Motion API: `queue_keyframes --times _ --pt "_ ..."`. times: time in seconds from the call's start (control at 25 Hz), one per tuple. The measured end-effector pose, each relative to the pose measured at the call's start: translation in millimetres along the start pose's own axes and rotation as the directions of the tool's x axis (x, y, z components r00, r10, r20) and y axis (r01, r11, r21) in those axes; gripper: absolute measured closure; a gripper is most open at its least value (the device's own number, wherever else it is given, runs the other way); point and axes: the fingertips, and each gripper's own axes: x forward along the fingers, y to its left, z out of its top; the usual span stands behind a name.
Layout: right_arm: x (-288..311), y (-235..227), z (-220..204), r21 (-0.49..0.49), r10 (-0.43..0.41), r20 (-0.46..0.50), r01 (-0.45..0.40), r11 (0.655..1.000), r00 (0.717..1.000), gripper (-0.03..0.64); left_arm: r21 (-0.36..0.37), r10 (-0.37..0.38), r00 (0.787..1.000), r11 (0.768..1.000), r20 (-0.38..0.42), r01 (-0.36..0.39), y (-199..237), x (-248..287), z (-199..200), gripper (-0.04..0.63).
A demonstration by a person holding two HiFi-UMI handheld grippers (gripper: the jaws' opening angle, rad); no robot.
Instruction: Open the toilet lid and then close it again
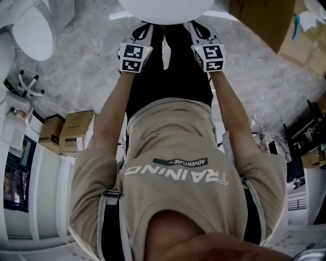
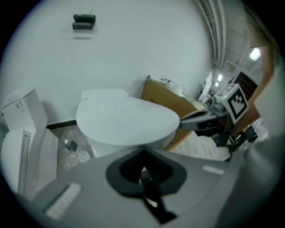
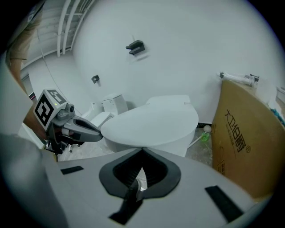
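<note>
A white toilet stands before me with its lid [image 1: 165,9] down flat. In the head view both grippers reach out to the lid's near edge, the left gripper [image 1: 145,26] and the right gripper [image 1: 193,25] side by side. The left gripper view has the lid [image 2: 127,120] just beyond my left gripper [image 2: 142,150], whose jaws are shut with nothing between them. The right gripper [image 2: 189,124] points at the lid's right rim there. In the right gripper view the lid [image 3: 156,122] lies ahead of the shut right gripper [image 3: 142,150], and the left gripper [image 3: 91,132] is at the left rim. Whether either tip touches the rim is unclear.
A tall cardboard box [image 3: 247,142] stands close on the toilet's right, also cardboard box [image 1: 275,20]. A second toilet [image 1: 33,33] stands at the left. Small cardboard boxes [image 1: 66,132] sit behind the person. The floor [image 1: 86,66] is grey marble. A white wall [image 3: 178,49] is behind the toilet.
</note>
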Motion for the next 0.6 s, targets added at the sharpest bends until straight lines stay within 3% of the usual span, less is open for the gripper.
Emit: queue_keyframes --times 0.24,0.6 --pt "-26.9 8.0 59.4 0.007 -0.019 0.075 0.018 1.000 0.997 0.604 0.038 0.027 0.998 0.999 0.053 -0.029 3.2 -38.3 53.7 0.592" --pt "-45.9 6.7 128.1 0.036 -0.036 0.134 0.032 0.999 0.990 0.604 0.003 0.061 0.993 0.998 0.106 -0.062 13.2 -69.1 115.6 0.592"
